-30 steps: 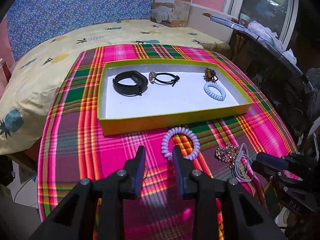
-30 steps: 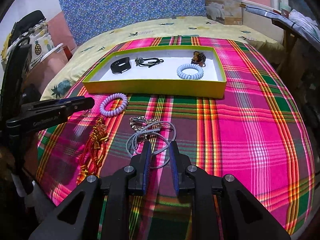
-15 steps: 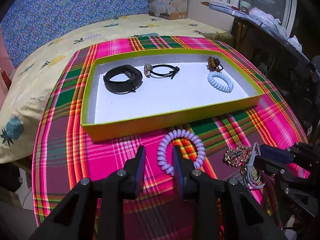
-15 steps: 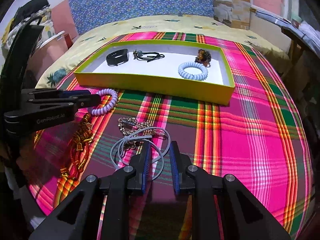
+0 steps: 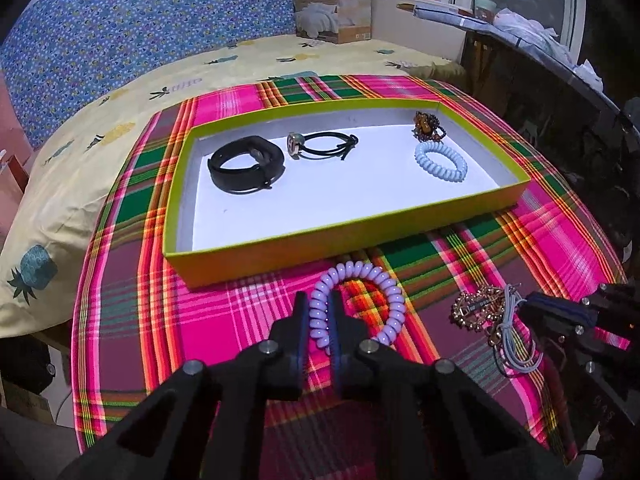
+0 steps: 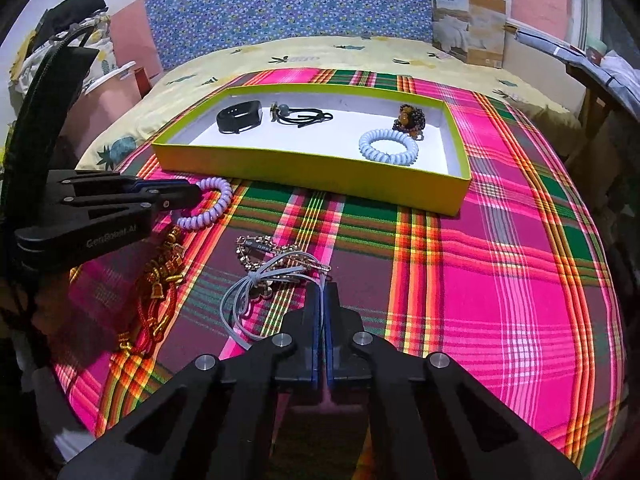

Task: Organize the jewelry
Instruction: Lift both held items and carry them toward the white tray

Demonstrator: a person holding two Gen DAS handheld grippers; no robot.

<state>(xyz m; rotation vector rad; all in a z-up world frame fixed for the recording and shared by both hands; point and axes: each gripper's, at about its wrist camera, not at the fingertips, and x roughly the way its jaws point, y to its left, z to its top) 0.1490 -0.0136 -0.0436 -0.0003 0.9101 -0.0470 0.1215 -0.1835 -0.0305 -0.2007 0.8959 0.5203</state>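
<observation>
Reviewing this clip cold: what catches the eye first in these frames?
The yellow-green tray on the pink plaid cloth, holding a black band and a pale blue coil tie. In front of it, the left gripper is shut on a lilac coil tie, while the right gripper pinches a grey cord.

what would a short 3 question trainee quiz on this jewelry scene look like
1. True or false: the left gripper is shut on the purple spiral hair tie.
2. Multiple choice: what lies beside the amber bead bracelet in the yellow-green tray? A) gold chain B) light blue spiral hair tie C) red cord
3. Fill in: the right gripper has pinched the ____ cord loop.

Key
1. True; its fingers squeeze one side of the coil.
2. B, the light blue spiral hair tie. The black wristband and black cord bracelet lie further left.
3. Grey.
</observation>
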